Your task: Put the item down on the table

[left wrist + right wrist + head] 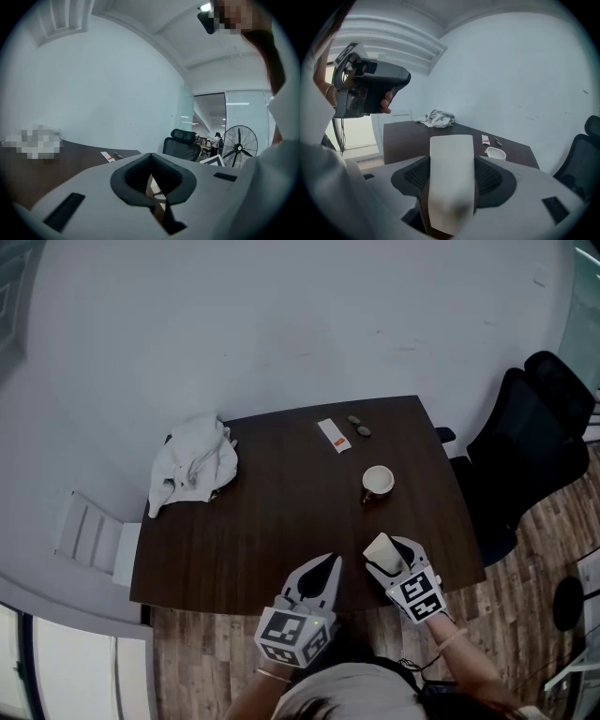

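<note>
A cloth point(194, 465), a packet point(334, 435) and a cup point(378, 482) lie on the desk point(281, 512), well clear of both tongs. Only the left gripper view shows a fan point(239, 145). The right tongs point(392, 555) clamp a white, folded, faintly embossed paper point(451, 183) over the desk's near edge. The left tongs point(330, 568) are together, empty.

Paper towel point(451, 180) is white with a faint embossed pattern, folded into a long flat strip. It's pinched upright between the jaws of the right gripper point(392, 557), top end sticking out past them with a squared-off edge. In the head view it's seen lower centre-right, over the near edge of the dark brown table point(281, 512).
</note>
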